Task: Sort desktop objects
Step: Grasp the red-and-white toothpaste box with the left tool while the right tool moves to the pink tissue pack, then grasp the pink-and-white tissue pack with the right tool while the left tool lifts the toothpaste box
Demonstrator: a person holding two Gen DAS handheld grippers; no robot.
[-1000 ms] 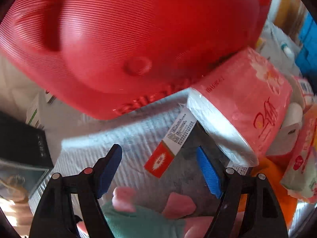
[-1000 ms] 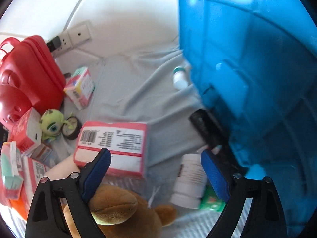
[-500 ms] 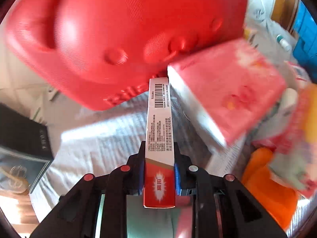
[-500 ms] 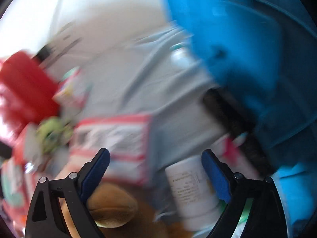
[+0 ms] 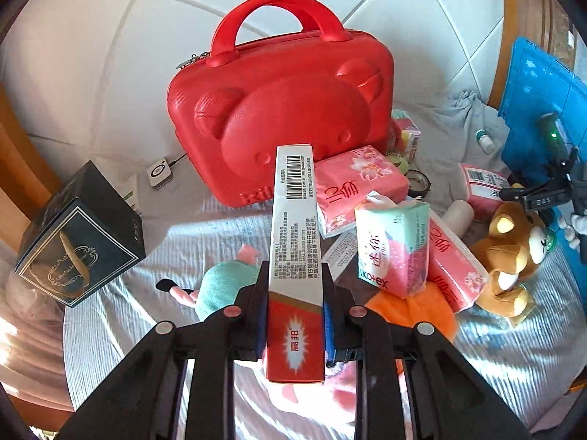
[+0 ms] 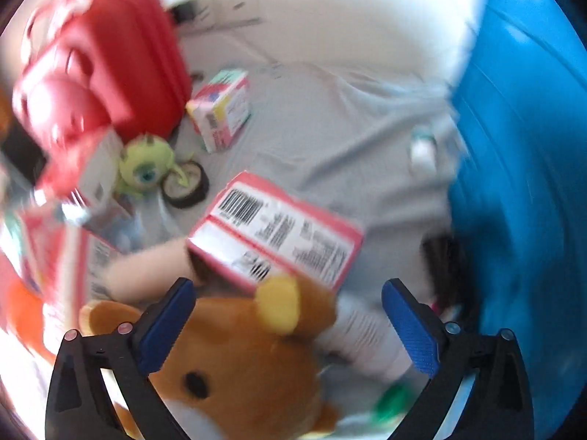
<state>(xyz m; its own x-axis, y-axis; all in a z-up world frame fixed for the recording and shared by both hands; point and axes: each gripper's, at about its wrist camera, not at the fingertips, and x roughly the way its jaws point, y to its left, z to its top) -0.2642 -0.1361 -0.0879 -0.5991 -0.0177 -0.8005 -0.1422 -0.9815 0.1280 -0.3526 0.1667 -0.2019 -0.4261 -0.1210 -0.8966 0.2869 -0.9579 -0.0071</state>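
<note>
our left gripper [image 5: 295,315] clamps a long white-and-red cardboard box [image 5: 296,256]; our right gripper [image 6: 286,326] gapes wide, empty, above a brown plush bear [image 6: 234,359].

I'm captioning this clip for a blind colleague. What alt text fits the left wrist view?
The left tongs are shut on a long red-and-white carton, held above a cluttered grey cloth. Behind it stands a red bear-faced case, with pink tissue packs, a brown teddy bear and a dark box around.
</note>
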